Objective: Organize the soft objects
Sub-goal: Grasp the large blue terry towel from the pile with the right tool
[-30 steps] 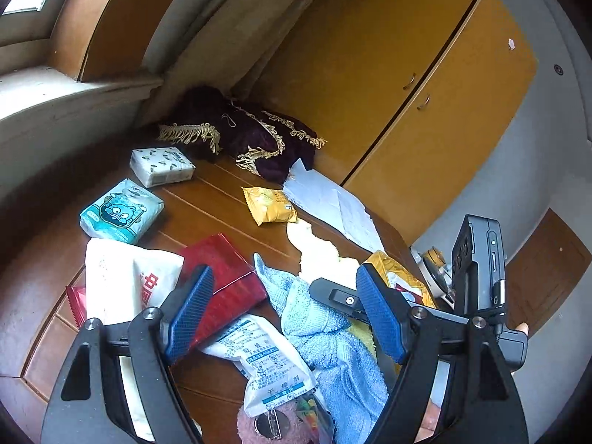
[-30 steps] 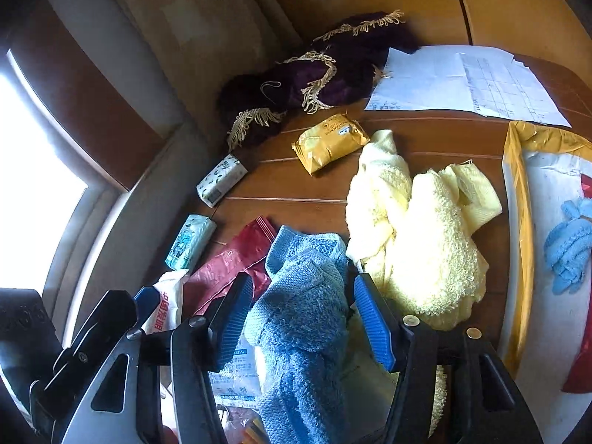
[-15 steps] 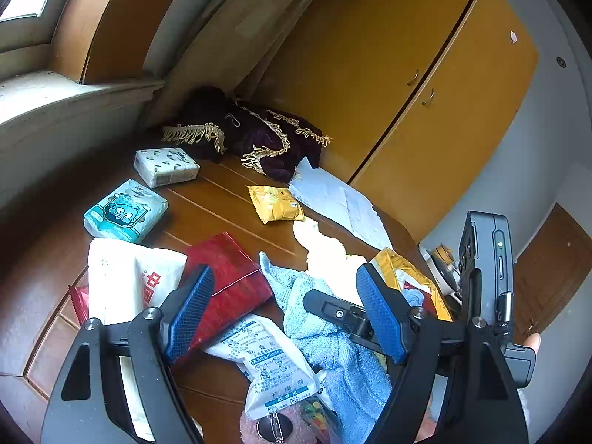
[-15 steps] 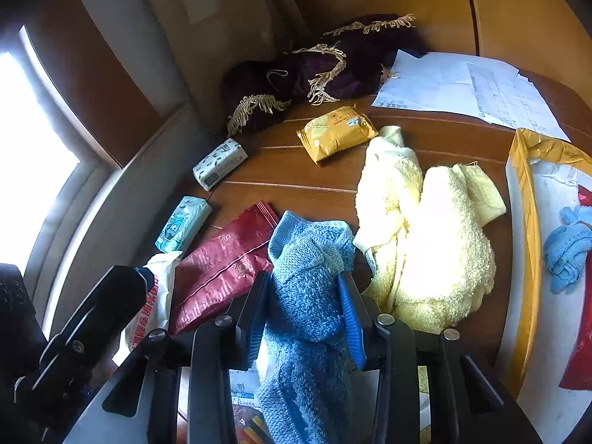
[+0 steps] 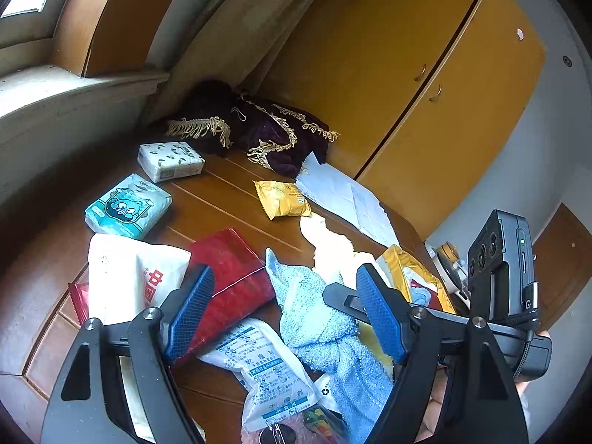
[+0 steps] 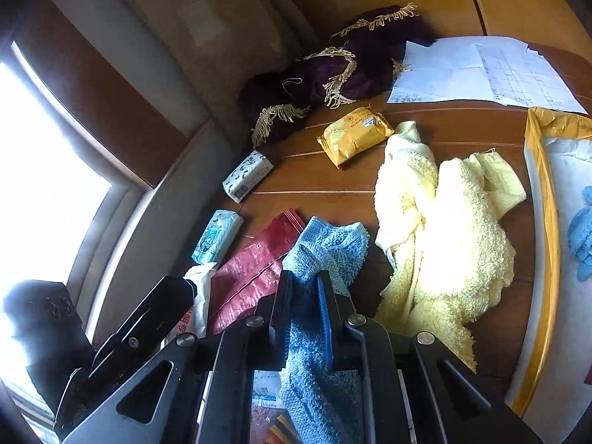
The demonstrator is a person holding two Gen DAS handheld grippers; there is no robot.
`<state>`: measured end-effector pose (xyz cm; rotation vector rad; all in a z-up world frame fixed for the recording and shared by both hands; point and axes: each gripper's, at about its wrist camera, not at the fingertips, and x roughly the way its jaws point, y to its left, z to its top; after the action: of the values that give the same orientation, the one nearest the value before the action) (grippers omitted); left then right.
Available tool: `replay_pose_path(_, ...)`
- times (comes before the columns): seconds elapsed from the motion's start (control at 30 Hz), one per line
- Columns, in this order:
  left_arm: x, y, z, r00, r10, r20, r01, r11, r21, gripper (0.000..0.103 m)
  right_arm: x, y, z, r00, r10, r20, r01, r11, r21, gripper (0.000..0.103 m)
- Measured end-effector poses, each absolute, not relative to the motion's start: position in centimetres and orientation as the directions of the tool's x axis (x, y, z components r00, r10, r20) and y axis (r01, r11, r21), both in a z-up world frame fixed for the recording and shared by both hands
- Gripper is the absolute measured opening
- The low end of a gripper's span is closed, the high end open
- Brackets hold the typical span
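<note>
A blue towel (image 6: pixel 325 248) lies bunched on the wooden table, and my right gripper (image 6: pixel 305 288) is shut on its near part. The same blue towel (image 5: pixel 314 318) shows in the left wrist view, pinched by the right gripper's black fingers (image 5: pixel 344 301). My left gripper (image 5: pixel 285 307) hovers open above the table, with the towel and a red packet (image 5: pixel 225 277) between its blue pads. A yellow towel (image 6: pixel 444 229) lies crumpled just right of the blue one. A dark purple fringed cloth (image 5: pixel 255 129) sits at the table's back.
Packets litter the table: two tissue packs (image 5: pixel 129 207) (image 5: pixel 170 161), a yellow packet (image 6: pixel 353 137), a white bag (image 5: pixel 125 277), a desiccant pouch (image 5: pixel 270 366). Papers (image 6: pixel 481 70) lie at the back. A yellow-rimmed bag (image 6: pixel 544 199) is at right. Cupboard doors (image 5: pixel 425 85) stand behind.
My right gripper has closed from wide open onto the blue towel, bunching it between the pads. The left gripper stayed open, shifting only slightly.
</note>
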<state>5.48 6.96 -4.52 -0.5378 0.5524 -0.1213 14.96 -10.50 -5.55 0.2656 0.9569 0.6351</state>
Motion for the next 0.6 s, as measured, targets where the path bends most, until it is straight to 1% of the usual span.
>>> replay_pose_path(0.13,5.3,7.1,-4.4,0.853,-0.251,-0.458,-0.028,0.854,-0.519,0.079,14.9,-10.1,-5.7,0.408,0.602,-0.686,-0.385,0.795,0.469,0.012)
replay_pose_path(0.17,5.3,7.2,-4.4,0.853,-0.251,-0.457,-0.03,0.851,-0.525,0.079,14.9,-10.0,-5.8,0.404,0.602,-0.689,-0.386,0.795,0.468,0.017)
replay_pose_path(0.3,5.2,7.4,-4.4,0.855,-0.257,-0.451,-0.029,0.844,-0.536,0.079,15.3,-10.1,-6.4,0.388,0.611,-0.69,-0.363,0.789,0.495,0.018)
replay_pose_path(0.33,5.1,7.4,-4.3,0.856,-0.256,-0.45,-0.029,0.844,-0.536,0.079,15.3,-10.3,-6.4,0.387,0.614,-0.688,-0.359,0.788,0.5,0.021)
replay_pose_path(0.37,5.1,7.4,-4.3,0.856,-0.256,-0.449,-0.028,0.844,-0.535,0.079,15.4,-10.4,-6.5,0.384,0.619,-0.685,-0.355,0.784,0.509,0.028)
replay_pose_path(0.43,5.1,7.3,-4.3,0.858,-0.253,-0.446,-0.027,0.846,-0.532,0.079,15.6,-10.6,-6.7,0.368,0.637,-0.678,-0.345,0.77,0.536,0.038)
replay_pose_path(0.47,5.1,7.3,-4.3,0.86,-0.252,-0.444,-0.027,0.846,-0.533,0.079,15.7,-10.5,-6.9,0.361,0.639,-0.68,-0.343,0.769,0.54,0.04)
replay_pose_path(0.6,5.0,7.6,-4.3,0.863,-0.248,-0.439,-0.032,0.841,-0.539,0.079,15.7,-10.1,-7.1,0.363,0.614,-0.701,-0.339,0.788,0.515,0.041)
